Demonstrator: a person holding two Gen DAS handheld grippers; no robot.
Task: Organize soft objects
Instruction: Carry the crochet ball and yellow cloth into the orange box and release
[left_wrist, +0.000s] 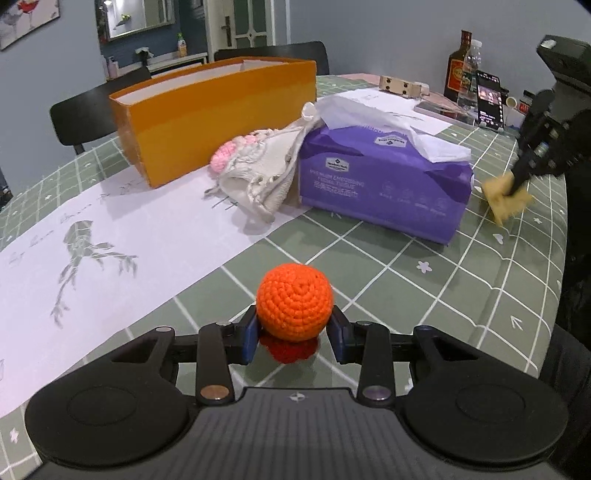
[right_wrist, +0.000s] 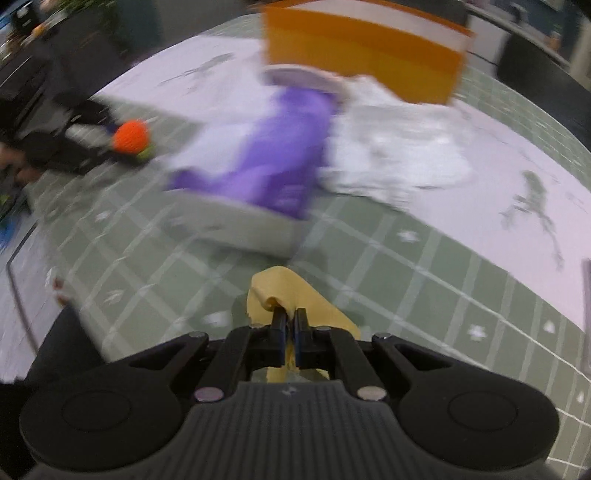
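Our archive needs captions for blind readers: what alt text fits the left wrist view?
The left gripper holds an orange crocheted ball between its fingers over a green checked tablecloth. Beyond lie a purple tissue pack, a cream knitted item and an orange box.

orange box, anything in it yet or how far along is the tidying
Nothing visibly done: the orange box shows no contents from these angles, though its inside is mostly hidden. In hand: the left gripper is shut on the orange crochet ball, and the right gripper pinches a yellow cloth. Left: the cream knitted piece lies against the purple tissue pack on the table.
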